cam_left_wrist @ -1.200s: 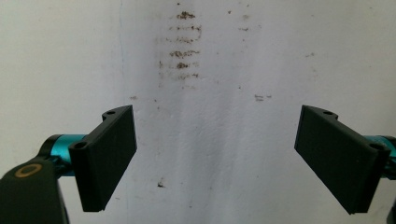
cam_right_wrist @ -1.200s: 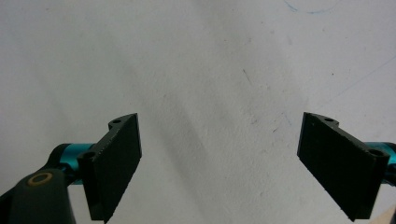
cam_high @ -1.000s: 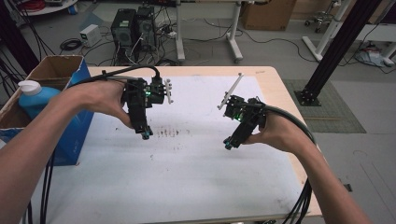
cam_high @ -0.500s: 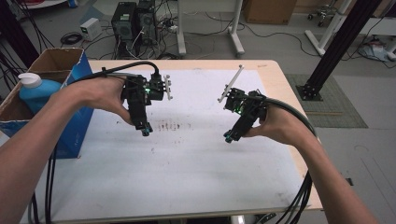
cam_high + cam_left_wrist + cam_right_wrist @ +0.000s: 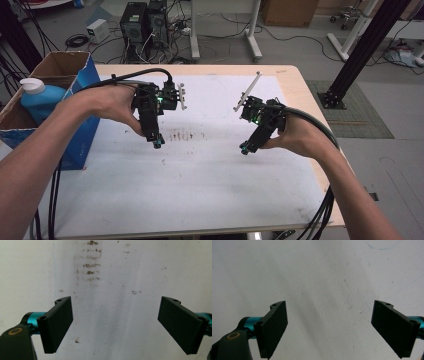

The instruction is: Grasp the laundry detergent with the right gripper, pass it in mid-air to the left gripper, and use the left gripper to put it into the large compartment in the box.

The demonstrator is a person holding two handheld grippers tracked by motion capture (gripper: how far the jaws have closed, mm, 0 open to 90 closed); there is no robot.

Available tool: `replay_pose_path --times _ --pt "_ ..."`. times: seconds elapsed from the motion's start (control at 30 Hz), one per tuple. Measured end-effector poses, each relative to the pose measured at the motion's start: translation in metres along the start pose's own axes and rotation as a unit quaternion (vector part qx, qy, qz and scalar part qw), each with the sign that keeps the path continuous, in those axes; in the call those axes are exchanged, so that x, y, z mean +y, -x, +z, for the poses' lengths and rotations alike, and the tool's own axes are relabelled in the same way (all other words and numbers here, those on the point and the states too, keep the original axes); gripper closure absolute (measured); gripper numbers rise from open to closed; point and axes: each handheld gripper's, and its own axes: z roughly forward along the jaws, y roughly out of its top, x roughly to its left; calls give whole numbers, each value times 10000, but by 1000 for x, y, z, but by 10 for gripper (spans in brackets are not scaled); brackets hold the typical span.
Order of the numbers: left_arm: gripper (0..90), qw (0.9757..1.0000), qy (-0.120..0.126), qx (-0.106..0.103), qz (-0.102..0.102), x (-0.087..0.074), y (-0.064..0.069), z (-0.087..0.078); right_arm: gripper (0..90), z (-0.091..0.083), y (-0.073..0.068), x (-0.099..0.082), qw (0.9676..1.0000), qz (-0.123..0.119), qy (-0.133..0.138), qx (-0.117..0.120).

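Both claws spread wide, holding nothing: left gripper (image 5: 157,144) hovers with brown stains (image 5: 90,265) just ahead of its jaws, right gripper (image 5: 244,149) over bare white sheet (image 5: 200,185); likely pre-task hover, next needs a reach toward blue bottle (image 5: 39,100) far left

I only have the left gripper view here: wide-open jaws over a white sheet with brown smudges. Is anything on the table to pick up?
Observer: Not on the white sheet; the high view shows both hand-held grippers hovering over bare sheet.
Operator: What is the other one doing?
Observer: The right hand-held gripper has its jaws wide apart with nothing between them.
Operator: Any objects nearby at all?
Observer: A blue bottle with a white cap stands in a cardboard box at the table's left edge, beside the left hand-held gripper.
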Motion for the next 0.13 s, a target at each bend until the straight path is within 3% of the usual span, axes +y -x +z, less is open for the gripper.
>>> replay_pose_path --times 0.13 --pt "129 10000 11 -6 -15 -1 0 0 129 1 -1 0 10000 2 19 6"
